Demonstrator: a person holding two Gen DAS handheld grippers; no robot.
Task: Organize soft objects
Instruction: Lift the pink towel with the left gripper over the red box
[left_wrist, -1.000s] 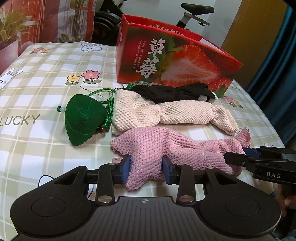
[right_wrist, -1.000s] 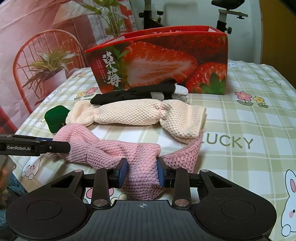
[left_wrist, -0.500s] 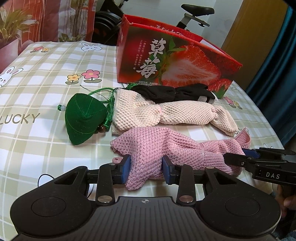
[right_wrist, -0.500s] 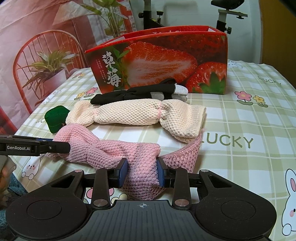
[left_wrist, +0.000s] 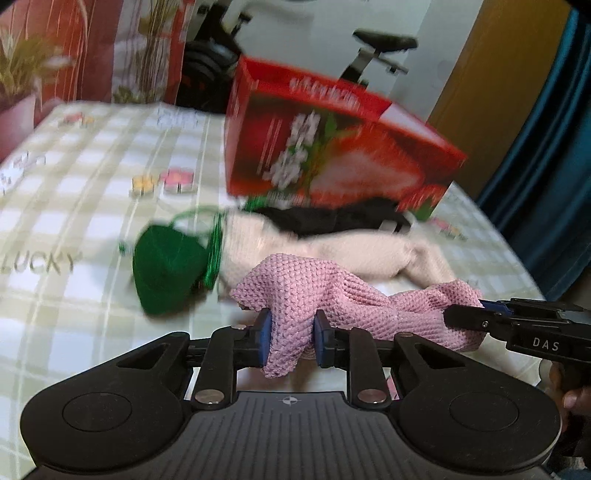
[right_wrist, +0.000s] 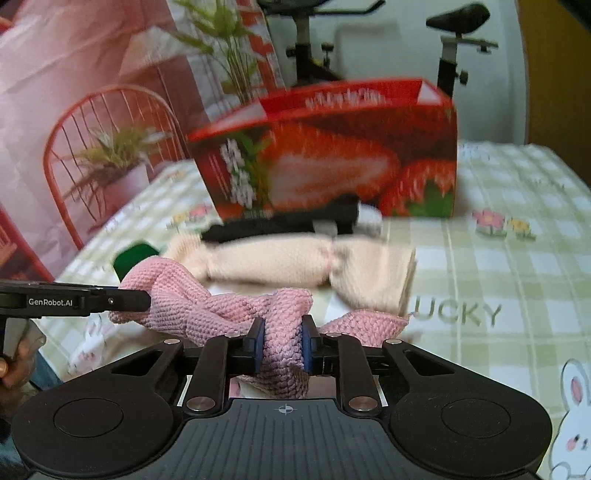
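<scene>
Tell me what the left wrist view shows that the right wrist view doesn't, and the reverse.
Left wrist only: a blue curtain at the right edge.

Right wrist only: a red wire chair with a potted plant.

Both: the pink knitted cloth, bunched between the closing pads of the left gripper and right gripper, the cream knitted cloth, and the strawberry box.

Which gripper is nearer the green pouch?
Left. The left gripper closes on the pink knit's end beside the green pouch; the right gripper closes on the far end.
</scene>
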